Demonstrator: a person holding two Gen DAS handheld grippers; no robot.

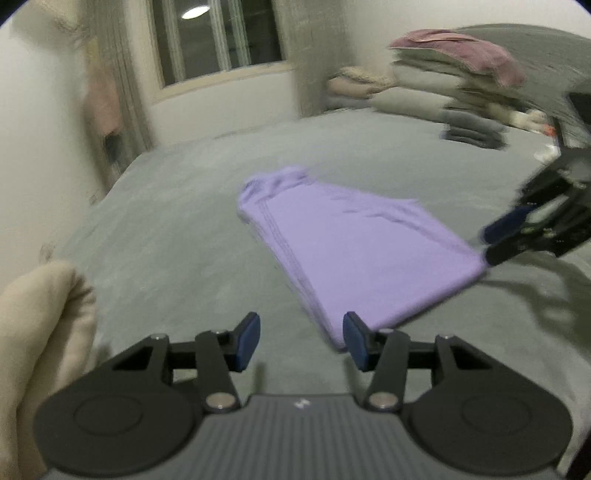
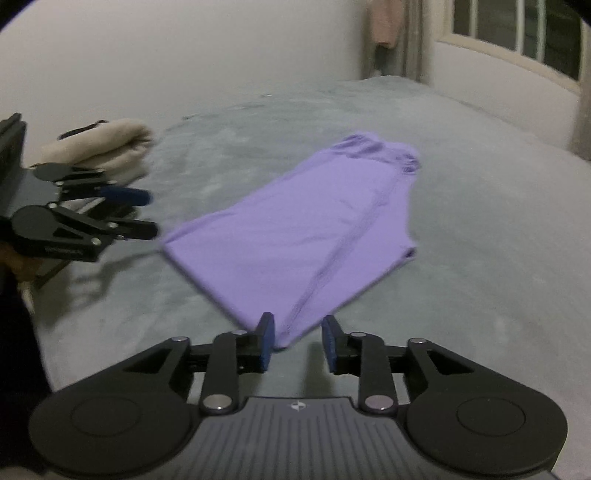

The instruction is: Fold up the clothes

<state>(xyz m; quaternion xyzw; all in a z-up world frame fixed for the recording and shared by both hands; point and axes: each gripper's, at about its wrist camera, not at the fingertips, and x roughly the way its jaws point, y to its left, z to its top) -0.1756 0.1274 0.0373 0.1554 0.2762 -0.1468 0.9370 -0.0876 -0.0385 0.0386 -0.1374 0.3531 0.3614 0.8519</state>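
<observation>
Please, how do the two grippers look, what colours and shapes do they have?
Both look alike. The left gripper and right gripper have black linkage arms with silver pivot pins, round black discs on both sides, blue pads on the fingertips, and a ribbed grey body with a small white logo.

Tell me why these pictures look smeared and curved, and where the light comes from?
Left wrist view: the folded pile and curtains are streaked by motion blur, and a ceiling lamp reflects in the window. Right wrist view: the purple garment is soft-edged, the left claw casts a shadow on the grey bed, and dark rounded corners show fisheye bending.
</observation>
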